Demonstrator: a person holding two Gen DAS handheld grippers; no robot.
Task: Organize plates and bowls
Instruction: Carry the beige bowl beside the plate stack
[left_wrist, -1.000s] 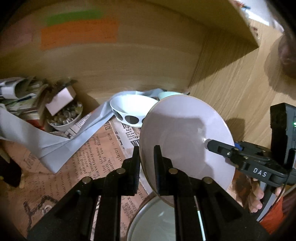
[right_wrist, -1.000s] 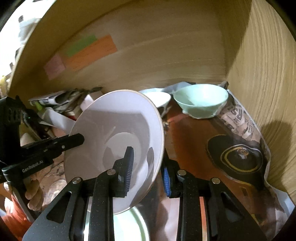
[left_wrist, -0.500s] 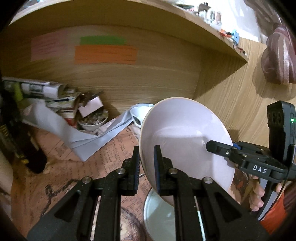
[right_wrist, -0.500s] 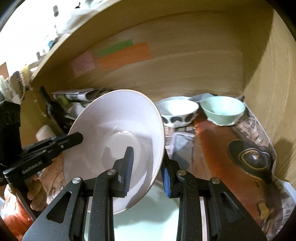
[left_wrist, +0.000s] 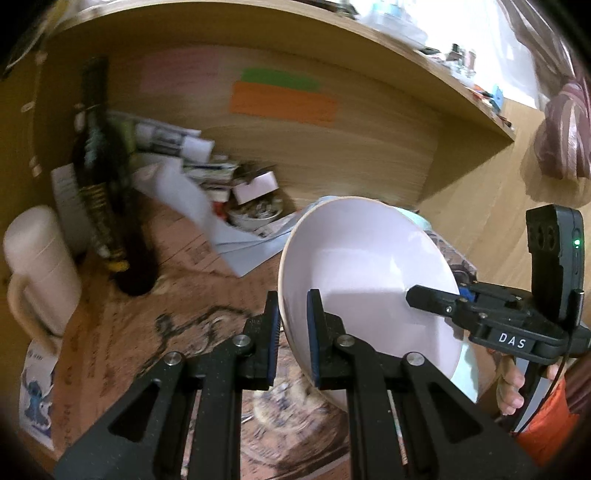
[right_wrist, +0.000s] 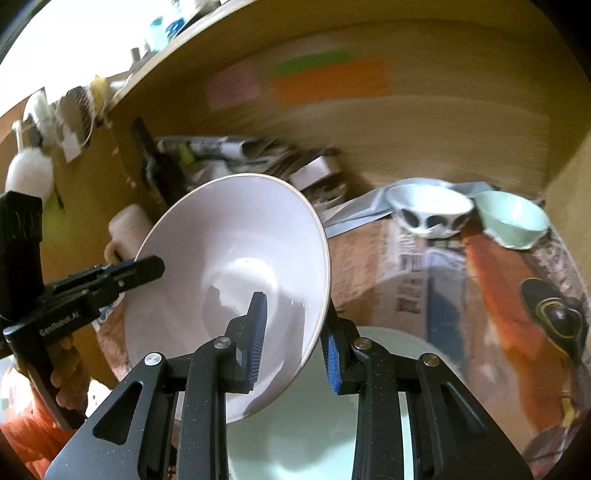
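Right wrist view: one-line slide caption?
Both grippers, right and left, clamp opposite rim edges of a tilted white bowl above a pale plate on a newspaper-lined shelf.

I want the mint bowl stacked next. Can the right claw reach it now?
Probably not yet: the right claw is shut on the tilted white plate; otherwise the mint bowl lies unobstructed.
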